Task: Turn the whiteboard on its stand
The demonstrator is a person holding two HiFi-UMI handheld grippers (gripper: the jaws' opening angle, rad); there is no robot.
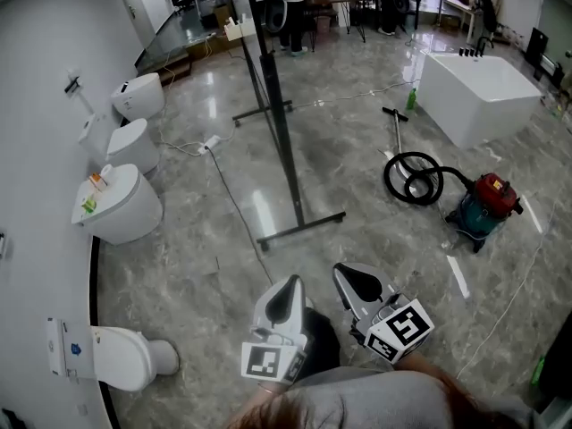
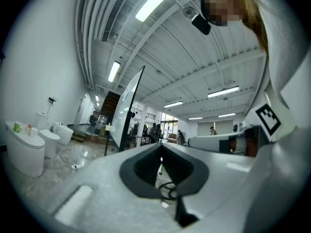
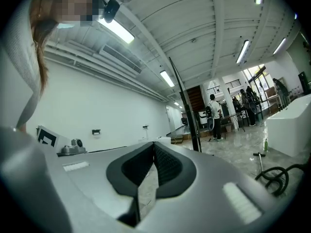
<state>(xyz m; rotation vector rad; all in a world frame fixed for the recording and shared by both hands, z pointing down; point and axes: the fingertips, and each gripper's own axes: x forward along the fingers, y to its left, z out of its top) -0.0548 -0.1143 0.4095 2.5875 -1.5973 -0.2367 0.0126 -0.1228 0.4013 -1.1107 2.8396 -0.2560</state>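
Note:
The whiteboard (image 1: 266,70) stands on its black wheeled stand (image 1: 301,225) a few steps ahead, seen almost edge-on in the head view. It shows tilted in the left gripper view as the whiteboard (image 2: 126,108), and as a thin dark edge (image 3: 186,109) in the right gripper view. Both grippers hang low in front of the person, well short of the board. My left gripper (image 1: 289,293) (image 2: 161,145) is shut with nothing in it. My right gripper (image 1: 355,281) (image 3: 154,144) is also shut and empty.
Toilets (image 1: 121,206) line the white wall at left. A white bathtub (image 1: 478,92) stands at the far right. A red vacuum (image 1: 487,202) with a coiled black hose (image 1: 413,179) lies on the floor at right. A cable (image 1: 234,199) runs past the stand. People stand far behind.

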